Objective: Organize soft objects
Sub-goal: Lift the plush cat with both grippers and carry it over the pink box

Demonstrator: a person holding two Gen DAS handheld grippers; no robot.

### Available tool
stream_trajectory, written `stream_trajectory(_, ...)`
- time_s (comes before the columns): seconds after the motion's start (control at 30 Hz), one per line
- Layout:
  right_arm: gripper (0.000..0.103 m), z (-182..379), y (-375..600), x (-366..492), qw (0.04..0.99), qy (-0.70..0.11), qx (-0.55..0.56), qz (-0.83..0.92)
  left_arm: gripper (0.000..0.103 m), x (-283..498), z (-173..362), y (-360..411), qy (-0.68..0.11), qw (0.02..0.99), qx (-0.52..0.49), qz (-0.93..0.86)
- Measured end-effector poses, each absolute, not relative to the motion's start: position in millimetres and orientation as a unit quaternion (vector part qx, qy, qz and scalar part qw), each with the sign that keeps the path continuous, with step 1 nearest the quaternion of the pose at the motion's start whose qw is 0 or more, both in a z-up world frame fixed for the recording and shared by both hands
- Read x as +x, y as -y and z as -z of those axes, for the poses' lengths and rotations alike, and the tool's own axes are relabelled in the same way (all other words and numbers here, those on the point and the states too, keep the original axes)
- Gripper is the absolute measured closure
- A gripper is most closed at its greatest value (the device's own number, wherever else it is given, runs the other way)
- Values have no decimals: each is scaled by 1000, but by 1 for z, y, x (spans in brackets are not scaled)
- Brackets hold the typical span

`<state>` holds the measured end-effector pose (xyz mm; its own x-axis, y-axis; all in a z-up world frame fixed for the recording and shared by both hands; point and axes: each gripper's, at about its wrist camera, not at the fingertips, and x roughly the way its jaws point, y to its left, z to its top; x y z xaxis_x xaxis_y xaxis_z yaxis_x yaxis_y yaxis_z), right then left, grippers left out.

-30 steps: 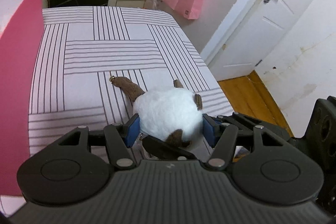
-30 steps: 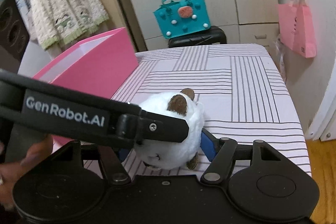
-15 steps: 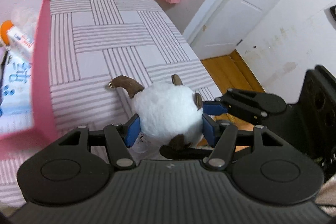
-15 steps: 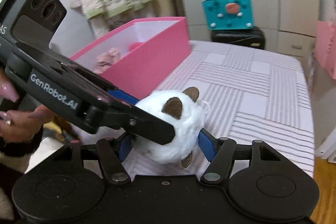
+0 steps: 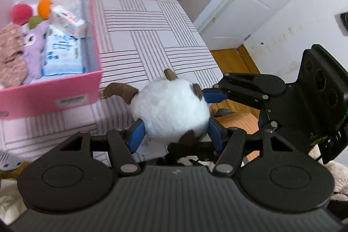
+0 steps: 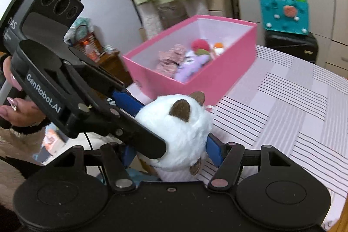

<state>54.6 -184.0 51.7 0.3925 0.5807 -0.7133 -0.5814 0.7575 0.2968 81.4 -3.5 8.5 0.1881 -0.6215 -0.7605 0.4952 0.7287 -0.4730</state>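
Plush (image 5: pixel 171 110) clamped from two sides by left fingers (image 5: pixel 136 138) and right fingers (image 6: pixel 214 150) (round, slippery), carried clear of tabletop (image 5: pixel 141 21) toward box (image 5: pixel 71 88).

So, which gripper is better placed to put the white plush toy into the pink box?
Probably the left gripper. Both grippers clamp the white plush toy, but the pink box lies on the left one's side, while the right gripper would have to reach across it.
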Motion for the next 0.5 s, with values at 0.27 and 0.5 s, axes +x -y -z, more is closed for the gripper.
stream_trajectory(0.27,32,-78,144,54,833,-401,-39,-379,42,68,-36,-36,-501,794,-60,339)
stream_trajectory(0.5,32,-90,127,67,839,-347,-56,-416,40,73,-50,-58,-449,832,-63,320)
